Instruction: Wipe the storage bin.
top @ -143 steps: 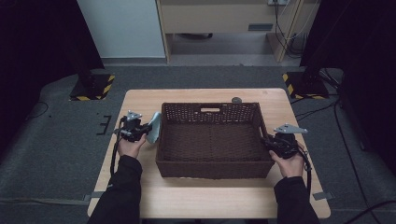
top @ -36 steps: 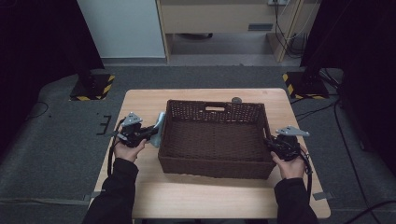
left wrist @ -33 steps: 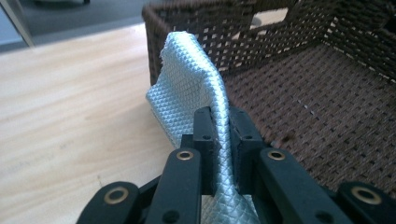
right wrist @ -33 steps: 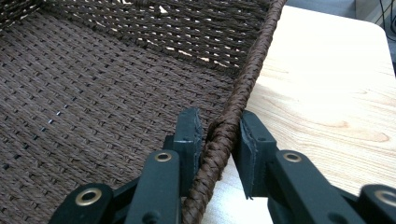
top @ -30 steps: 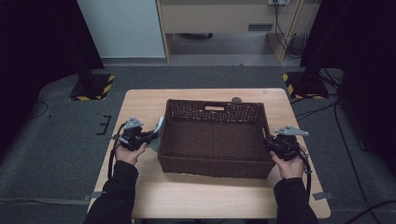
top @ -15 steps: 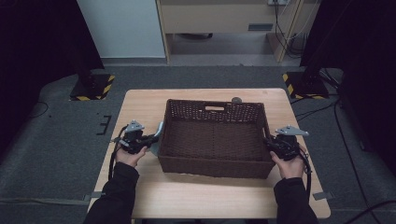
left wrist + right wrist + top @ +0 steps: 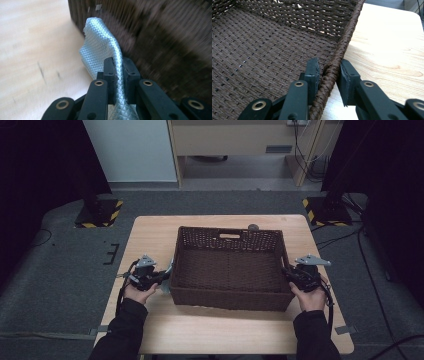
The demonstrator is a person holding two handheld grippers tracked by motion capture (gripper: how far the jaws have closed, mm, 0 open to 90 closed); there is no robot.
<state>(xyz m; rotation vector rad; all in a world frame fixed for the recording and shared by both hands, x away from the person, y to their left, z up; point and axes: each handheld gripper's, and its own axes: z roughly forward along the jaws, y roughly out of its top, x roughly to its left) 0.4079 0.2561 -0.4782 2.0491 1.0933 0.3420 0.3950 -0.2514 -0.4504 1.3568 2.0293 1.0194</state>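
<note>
A dark brown wicker basket (image 7: 227, 300) stands in the middle of the wooden table (image 7: 150, 235). My left gripper (image 7: 161, 277) is low beside the basket's left wall, shut on a pale blue textured cloth (image 7: 168, 269). In the left gripper view the cloth (image 7: 100, 42) runs up between the closed jaws of the left gripper (image 7: 119, 62), bends over, and lies against the blurred basket wall (image 7: 162, 45). My right gripper (image 7: 291, 275) is at the basket's right side. In the right gripper view the right gripper (image 7: 329, 67) has its jaws shut on the braided rim (image 7: 347, 37).
A small round dark object (image 7: 253, 226) lies on the table just behind the basket. Bare tabletop (image 7: 387, 45) stretches to the right of the rim. Two stand bases with yellow-black stripes (image 7: 97, 212) sit on the grey floor beyond the table's far corners.
My left gripper has sunk a little and come nearer the person along the basket's left wall, still holding the cloth. The right gripper and the basket have stayed put.
</note>
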